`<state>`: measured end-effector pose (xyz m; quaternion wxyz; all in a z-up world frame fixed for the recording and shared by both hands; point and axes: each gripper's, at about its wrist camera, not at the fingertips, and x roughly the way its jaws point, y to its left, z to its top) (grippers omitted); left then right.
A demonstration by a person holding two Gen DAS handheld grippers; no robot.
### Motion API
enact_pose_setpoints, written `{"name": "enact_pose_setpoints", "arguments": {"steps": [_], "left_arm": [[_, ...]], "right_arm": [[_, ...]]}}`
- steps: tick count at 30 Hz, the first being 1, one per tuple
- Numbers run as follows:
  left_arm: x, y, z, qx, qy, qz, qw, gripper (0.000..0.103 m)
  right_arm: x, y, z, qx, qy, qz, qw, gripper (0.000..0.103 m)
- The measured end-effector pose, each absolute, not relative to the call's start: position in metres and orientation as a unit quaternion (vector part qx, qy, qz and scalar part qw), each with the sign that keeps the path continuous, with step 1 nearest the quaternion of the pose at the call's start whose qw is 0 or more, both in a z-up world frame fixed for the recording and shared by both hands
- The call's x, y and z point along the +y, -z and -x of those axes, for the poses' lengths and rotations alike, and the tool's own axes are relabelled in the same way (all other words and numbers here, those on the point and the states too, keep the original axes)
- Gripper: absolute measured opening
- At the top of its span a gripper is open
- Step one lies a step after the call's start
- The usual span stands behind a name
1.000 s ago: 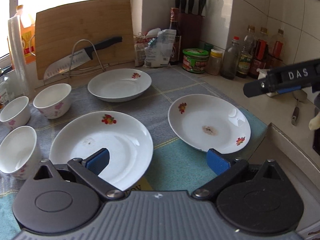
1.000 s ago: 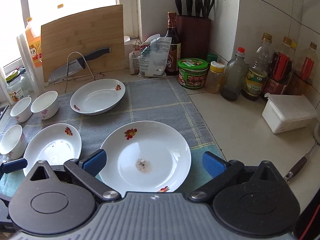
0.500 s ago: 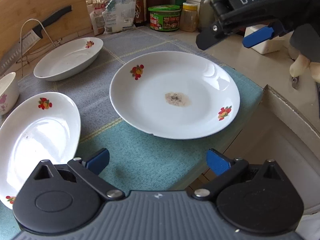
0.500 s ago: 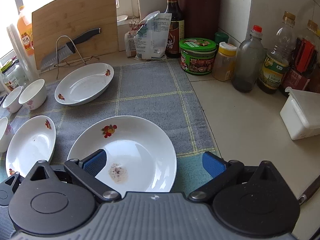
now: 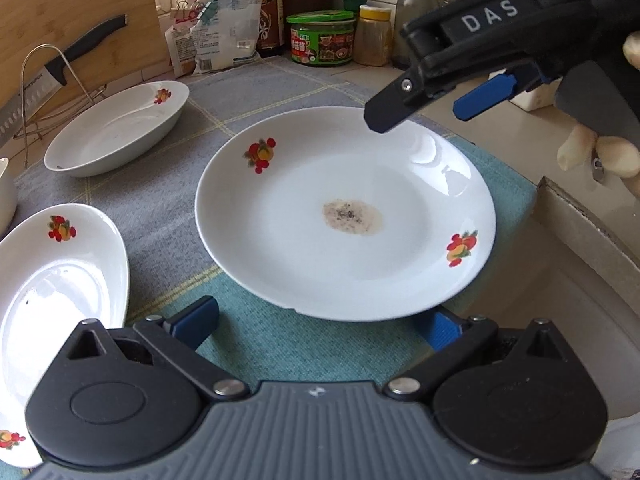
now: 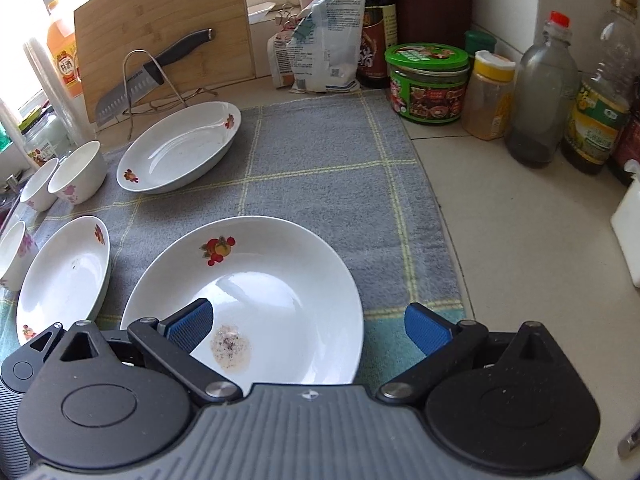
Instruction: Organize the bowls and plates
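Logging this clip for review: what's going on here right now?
A person is working with two handheld grippers over dishes laid out on a kitchen towel. Both close in on the large stained plate: the left gripper is open at its near edge, the right gripper is open above it. Neither holds anything. Two more plates and three small bowls sit unstacked to the left.
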<state>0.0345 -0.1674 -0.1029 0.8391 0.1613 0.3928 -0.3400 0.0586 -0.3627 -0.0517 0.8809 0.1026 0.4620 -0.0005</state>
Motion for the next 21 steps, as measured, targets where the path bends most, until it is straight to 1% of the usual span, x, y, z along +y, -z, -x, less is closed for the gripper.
{"name": "enact_pose_setpoints", "arguments": {"steps": [13, 21], "left_arm": [[-0.163, 0.106, -0.031, 0.366, 0.348, -0.154, 0.849, 0.103], [-0.164, 0.106, -0.032, 0.366, 0.356, -0.160, 0.845, 0.103]], "right_arm": [[-0.363, 0.071, -0.094, 0.463, -0.094, -0.069, 0.879, 0.103], [-0.368, 0.078, -0.109, 0.489, -0.181, -0.040, 0.852, 0.103]]}}
